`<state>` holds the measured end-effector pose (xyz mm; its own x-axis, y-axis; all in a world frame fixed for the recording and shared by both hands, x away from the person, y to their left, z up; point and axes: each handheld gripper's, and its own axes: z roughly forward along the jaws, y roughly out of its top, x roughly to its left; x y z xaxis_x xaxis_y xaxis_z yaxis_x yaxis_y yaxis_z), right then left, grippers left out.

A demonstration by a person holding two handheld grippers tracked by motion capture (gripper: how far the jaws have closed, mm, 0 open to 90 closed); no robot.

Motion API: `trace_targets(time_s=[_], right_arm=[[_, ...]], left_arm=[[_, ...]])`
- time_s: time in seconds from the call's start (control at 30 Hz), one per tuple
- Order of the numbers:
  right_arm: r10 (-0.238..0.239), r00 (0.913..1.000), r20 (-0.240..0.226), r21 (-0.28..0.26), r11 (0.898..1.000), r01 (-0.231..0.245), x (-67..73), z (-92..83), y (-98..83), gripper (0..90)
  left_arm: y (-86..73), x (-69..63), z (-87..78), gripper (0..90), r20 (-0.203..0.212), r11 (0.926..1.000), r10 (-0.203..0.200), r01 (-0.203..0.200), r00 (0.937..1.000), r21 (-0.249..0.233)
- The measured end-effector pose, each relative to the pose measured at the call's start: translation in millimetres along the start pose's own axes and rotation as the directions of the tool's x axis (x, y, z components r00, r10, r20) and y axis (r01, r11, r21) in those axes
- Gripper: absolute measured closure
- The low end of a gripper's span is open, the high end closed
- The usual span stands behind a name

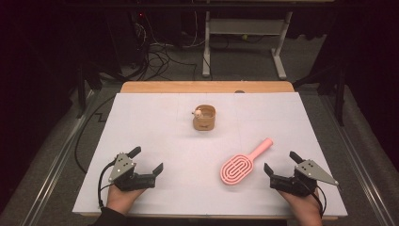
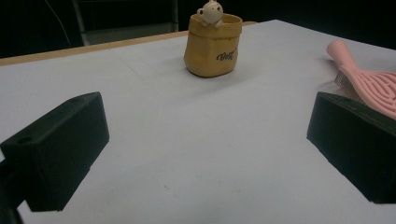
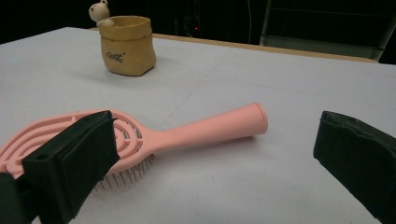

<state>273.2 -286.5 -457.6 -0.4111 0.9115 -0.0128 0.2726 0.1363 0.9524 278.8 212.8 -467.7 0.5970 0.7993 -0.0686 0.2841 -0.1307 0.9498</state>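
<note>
A pink hairbrush (image 1: 241, 165) lies bristles down on the white table (image 1: 155, 127), its handle pointing to the far right. A tan bag-shaped pot (image 1: 204, 117) with a small bear figure on its rim stands farther back, near the middle. My right gripper (image 1: 280, 164) rests open near the front right, just right of the brush head. In the right gripper view the hairbrush (image 3: 187, 133) lies ahead of the wide jaws, apart from them. My left gripper (image 1: 147, 161) sits open at the front left, nothing between its jaws; its view shows the pot (image 2: 213, 45) and the hairbrush (image 2: 369, 81).
A wooden strip (image 1: 207, 86) borders the table's far edge. Beyond it stand a white desk frame (image 1: 244, 33) and tangled cables (image 1: 160, 52) on the dark floor. Metal rails (image 1: 56, 160) run along both sides of the table.
</note>
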Motion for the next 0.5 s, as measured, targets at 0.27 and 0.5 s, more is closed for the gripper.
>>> trace_targets(time_s=[0.27, 0.5], right_arm=[[-0.005, 1.0, -0.006, 0.005, 1.0, 0.005, 1.7, 0.9, 0.2, 0.4], [-0.006, 1.0, -0.008, 0.006, 1.0, 0.006, 1.8, 1.4, -0.6, 0.8]], left_arm=[[0.2, 2.2, -1.9, 0.0, -0.002, 1.0, -0.006, 0.006, 1.0, 0.001], [0.6, 2.7, -1.7, 0.0, -0.006, 1.0, -0.002, 0.002, 1.0, 0.0]])
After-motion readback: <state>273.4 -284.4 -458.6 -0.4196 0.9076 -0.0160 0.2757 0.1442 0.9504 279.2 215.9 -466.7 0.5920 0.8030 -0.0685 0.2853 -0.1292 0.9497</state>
